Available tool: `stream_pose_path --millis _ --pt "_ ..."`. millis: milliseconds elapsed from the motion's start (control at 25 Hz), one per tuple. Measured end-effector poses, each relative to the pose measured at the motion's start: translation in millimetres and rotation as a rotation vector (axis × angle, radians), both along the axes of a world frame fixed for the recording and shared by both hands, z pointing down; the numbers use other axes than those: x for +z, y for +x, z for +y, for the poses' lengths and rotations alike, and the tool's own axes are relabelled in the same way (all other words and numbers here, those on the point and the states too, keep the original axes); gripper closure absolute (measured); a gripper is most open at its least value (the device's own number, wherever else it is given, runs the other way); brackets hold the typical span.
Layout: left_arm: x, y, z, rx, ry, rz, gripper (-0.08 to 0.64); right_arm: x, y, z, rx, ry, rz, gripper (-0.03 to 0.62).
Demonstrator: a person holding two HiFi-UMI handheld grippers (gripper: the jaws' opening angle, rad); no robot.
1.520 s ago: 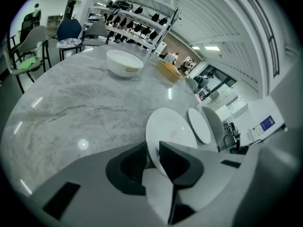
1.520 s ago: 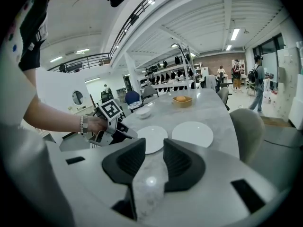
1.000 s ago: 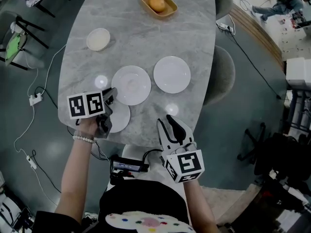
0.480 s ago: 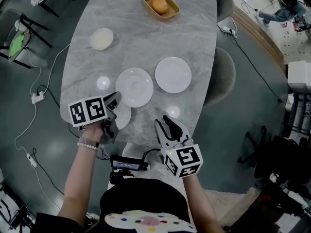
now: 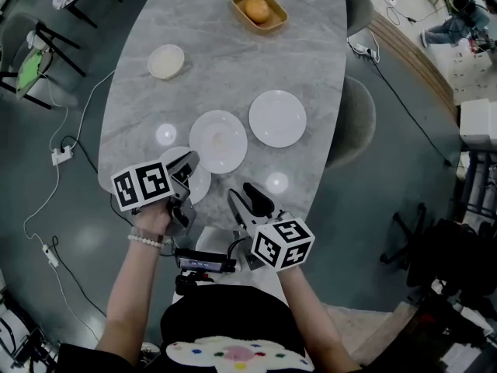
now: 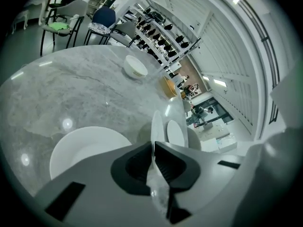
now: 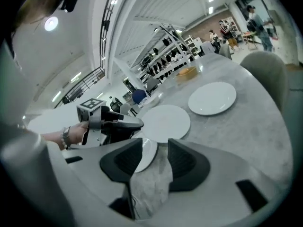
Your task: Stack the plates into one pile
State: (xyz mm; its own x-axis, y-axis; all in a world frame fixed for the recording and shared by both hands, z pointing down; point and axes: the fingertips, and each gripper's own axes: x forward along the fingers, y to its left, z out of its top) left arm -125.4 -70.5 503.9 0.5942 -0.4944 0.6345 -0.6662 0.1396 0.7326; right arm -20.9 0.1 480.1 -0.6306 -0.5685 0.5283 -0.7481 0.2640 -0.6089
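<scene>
Grey marble makes up the long oval table (image 5: 295, 53), and its far left side holds a small cream bowl (image 5: 166, 61). Nearer, at the left of the close edge, the left gripper (image 6: 153, 148) has the rim of the small plate (image 5: 200, 183) between its jaws. They are closing and nearly together, with the pads on the white rim. From that gripper's own view the plate runs edge-on straight out of the narrow gap, tilted off the tabletop. The hand holding this gripper wears a bead bracelet (image 5: 145, 241).

Just beyond the small plate lies the middle plate (image 5: 218, 141), flat on the marble and close to the small one.

Right of that, at the near edge of the table, the right gripper (image 7: 155, 145) has its jaws well apart and opening. Nothing is between them; only bare marble and part of the small plate show past the pads.

Far across the table sits a yellow tray (image 5: 238, 1) with an orange (image 5: 258, 8) in it. Furthest right lies the right plate (image 5: 277, 119), flat, just beside the middle plate and not touching it.
</scene>
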Motion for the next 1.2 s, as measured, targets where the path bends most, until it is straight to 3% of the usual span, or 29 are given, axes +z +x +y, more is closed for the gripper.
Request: stream_pose_path --millis 320,560,760,840,1200 --pt "-5.1 2.8 1.1 -0.010 0.012 0.021 0.534 34.6 -29.1 -7.6 0.173 -0.234 -0.318 0.403" --pt "-5.5 3.5 3.2 -0.012 0.012 0.019 0.534 44.1 -42.6 -21.2 0.263 -0.286 -0.459 0.391" --pt "-5.6 4.2 1.9 -0.005 0.042 0.009 0.534 48.9 -39.2 -31.9 0.323 -0.285 -0.474 0.407" --pt "-4.2 3.9 2.8 0.001 0.053 -0.001 0.532 51.6 -38.0 -31.0 0.320 -0.284 -0.455 0.433" --pt "-8.4 2.6 8.2 -0.003 0.086 -0.015 0.529 47.8 -35.2 -27.8 0.302 -0.261 -0.420 0.437"
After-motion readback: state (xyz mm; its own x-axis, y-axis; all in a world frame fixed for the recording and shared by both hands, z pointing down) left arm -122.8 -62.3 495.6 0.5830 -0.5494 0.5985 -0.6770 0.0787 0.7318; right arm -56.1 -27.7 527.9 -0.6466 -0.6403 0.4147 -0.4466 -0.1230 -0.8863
